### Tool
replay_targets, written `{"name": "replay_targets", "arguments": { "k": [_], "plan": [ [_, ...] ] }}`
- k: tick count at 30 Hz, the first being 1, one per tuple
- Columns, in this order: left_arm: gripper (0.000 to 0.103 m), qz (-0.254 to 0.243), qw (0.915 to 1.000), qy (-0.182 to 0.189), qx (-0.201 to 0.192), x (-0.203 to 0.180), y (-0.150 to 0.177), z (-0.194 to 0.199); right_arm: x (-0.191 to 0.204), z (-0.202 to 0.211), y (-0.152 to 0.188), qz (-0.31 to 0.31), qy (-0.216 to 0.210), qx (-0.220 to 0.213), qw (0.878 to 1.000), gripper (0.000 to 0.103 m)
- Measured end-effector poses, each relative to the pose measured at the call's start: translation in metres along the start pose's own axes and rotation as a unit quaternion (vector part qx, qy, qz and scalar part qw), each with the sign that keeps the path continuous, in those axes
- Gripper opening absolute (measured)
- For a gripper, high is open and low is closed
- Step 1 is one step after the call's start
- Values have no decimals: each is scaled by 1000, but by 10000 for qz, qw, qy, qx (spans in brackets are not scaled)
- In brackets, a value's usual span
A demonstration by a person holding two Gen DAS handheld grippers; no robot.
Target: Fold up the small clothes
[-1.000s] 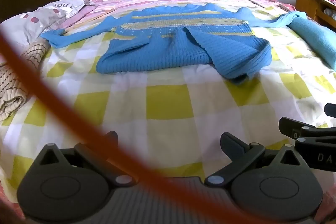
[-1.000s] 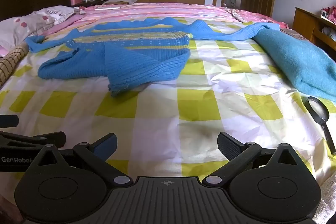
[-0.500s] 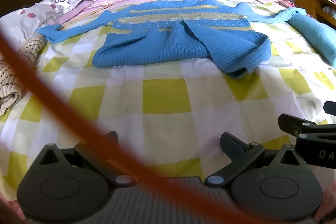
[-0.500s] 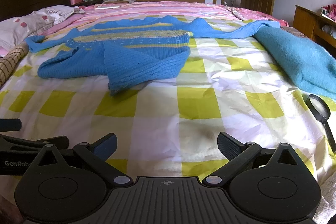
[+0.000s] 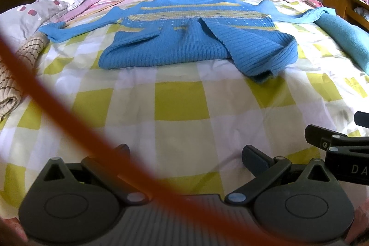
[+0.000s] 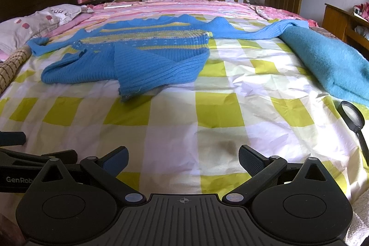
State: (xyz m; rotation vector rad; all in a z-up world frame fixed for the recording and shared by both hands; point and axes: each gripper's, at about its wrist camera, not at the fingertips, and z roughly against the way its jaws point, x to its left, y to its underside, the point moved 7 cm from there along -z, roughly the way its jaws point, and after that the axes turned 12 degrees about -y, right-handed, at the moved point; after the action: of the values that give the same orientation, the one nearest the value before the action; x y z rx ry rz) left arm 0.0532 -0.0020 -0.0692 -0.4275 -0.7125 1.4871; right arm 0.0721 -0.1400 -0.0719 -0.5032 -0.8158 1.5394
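Observation:
A blue knitted sweater (image 5: 191, 38) with yellow stripes lies flat on the bed, sleeves spread to both sides, its lower right hem corner folded up over the body. It also shows in the right wrist view (image 6: 143, 54). My left gripper (image 5: 185, 153) is open and empty, low over the checked sheet (image 5: 182, 103), well short of the sweater. My right gripper (image 6: 183, 157) is open and empty too, beside the left one. Each gripper's side shows at the edge of the other's view.
A folded teal blanket (image 6: 327, 61) lies at the right. A magnifying glass (image 6: 352, 119) lies at the bed's right edge. A striped beige cloth (image 5: 13, 75) and pillows (image 5: 39, 10) are at the left. An orange cord (image 5: 57, 121) crosses the left wrist view.
The left wrist view has moved slightly closer and lower toward the sweater. The right gripper has hardly moved. Both stay open.

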Motion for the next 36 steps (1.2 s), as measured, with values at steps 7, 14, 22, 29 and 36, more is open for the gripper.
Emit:
{"name": "replay_targets", "arguments": {
  "k": [7, 14, 22, 29, 36],
  "plan": [
    [103, 20, 10000, 14, 16, 0, 1, -1, 1, 0, 1, -7, -11, 2, 10000, 101],
    [103, 51, 10000, 40, 29, 0, 2, -2, 1, -1, 2, -13, -21, -5, 10000, 101],
    [103, 54, 10000, 44, 43, 0, 1, -1, 1, 0, 2, -50, -74, -12, 10000, 100],
    [103, 87, 9999, 90, 79, 1, -1, 0, 1, 4, -5, -53, -132, -93, 9999, 99],
    [103, 167, 9998, 97, 7, 8, -8, 3, 7, 5, -16, 99, -237, -202, 9995, 96]
  ]
}}
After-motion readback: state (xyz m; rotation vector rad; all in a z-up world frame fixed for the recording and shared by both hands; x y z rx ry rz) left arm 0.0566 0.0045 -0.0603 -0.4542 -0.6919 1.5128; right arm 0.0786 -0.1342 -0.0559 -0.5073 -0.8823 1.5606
